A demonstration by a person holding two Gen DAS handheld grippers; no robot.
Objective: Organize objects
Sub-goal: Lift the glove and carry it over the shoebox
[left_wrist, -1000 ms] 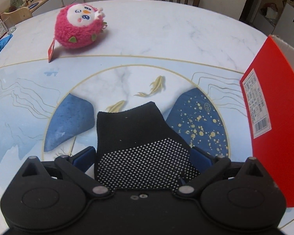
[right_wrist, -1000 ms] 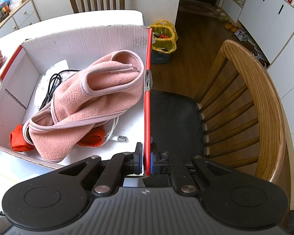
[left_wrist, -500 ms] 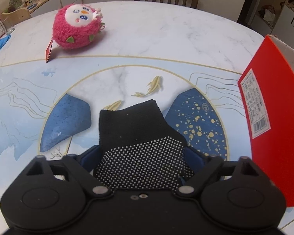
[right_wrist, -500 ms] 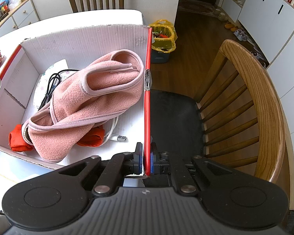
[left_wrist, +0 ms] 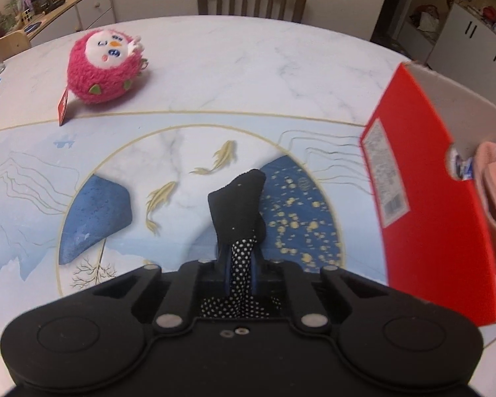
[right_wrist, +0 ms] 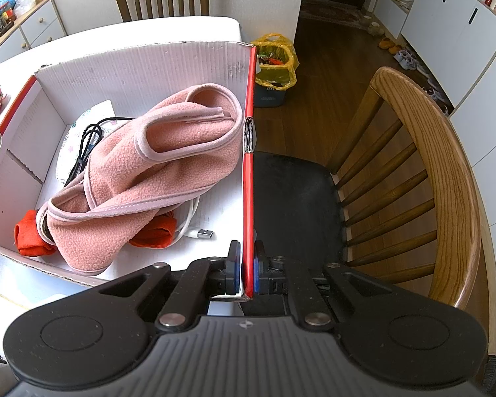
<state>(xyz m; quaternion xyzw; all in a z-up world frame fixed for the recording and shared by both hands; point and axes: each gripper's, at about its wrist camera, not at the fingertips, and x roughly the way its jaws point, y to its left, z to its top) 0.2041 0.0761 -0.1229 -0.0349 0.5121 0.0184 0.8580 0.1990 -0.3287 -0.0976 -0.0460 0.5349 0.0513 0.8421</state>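
A round marble table (left_wrist: 248, 66) with a blue-and-gold painted design fills the left view; wooden chairs, cabinets and dark flooring ring it.

My left tongs (left_wrist: 240, 271), at the bottom centre of that view, have just been closing and now pinch a black sock (left_wrist: 238, 205) with white grip dots. The sock stands bunched up between the tips, its long axis running straight up the frame away from me, the far end flopped toward the upper right.

My right tongs (right_wrist: 246, 271), at the bottom centre of the right view, are pressed together on the red wall of the cardboard box (right_wrist: 248, 182), holding it steady.

The relation that matters — the box (left_wrist: 423, 198) lies at the right edge of the left view, its red wall standing between the sock and the open inside. In my judgement the sock must go up and over that wall, and the left hand is the one placed to do it.

Inside the box: a pink fleece (right_wrist: 155, 178), a white cable (right_wrist: 195, 228), a black cord (right_wrist: 86, 145) and something orange (right_wrist: 29, 235), mostly buried. A pink plush toy (left_wrist: 104, 67) sits at the upper left of the table, not yet collected.

Not determinable: how much sock is under my tongs, and whether its lower part touches the table.
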